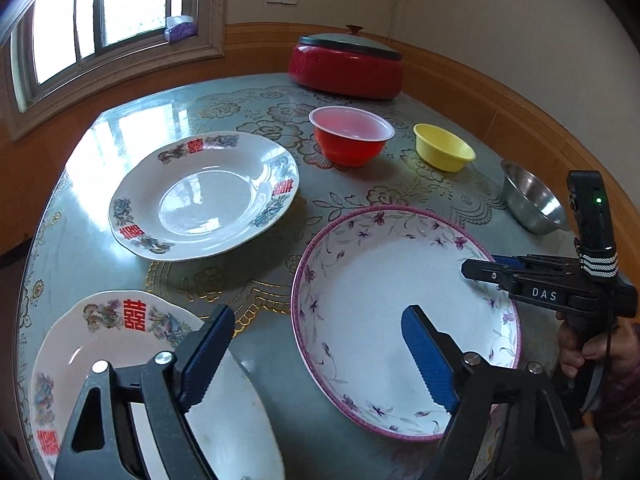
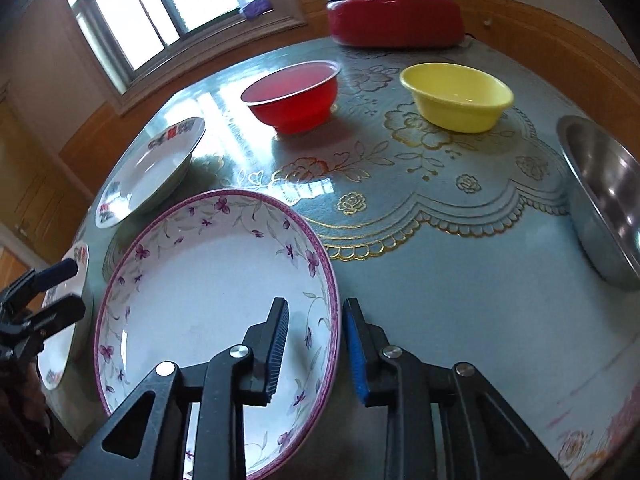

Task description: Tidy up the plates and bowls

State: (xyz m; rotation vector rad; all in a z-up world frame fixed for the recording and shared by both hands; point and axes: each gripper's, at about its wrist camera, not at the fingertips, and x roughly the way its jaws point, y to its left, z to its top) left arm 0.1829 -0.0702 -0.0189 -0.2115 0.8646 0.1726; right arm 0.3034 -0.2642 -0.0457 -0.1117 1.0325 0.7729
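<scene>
Both views look forward and down along a tool's two fingers over the same round table (image 1: 256, 344). The left wrist view sits high at the near left edge, facing the far wall, with the purple-flowered plate (image 1: 400, 292) close below to its right and the right tool (image 1: 476, 272) entering from the right edge. The right wrist view sits lower and closer, its own fingers straddling that plate's (image 2: 208, 300) near right rim, and it sees the left tool (image 2: 60, 288) at its left edge. Shared by both: the flowered plate, the red bowl (image 1: 352, 136) (image 2: 294, 98), the yellow bowl (image 1: 442, 148) (image 2: 456, 98) and the window (image 1: 100, 20) (image 2: 160, 8).
</scene>
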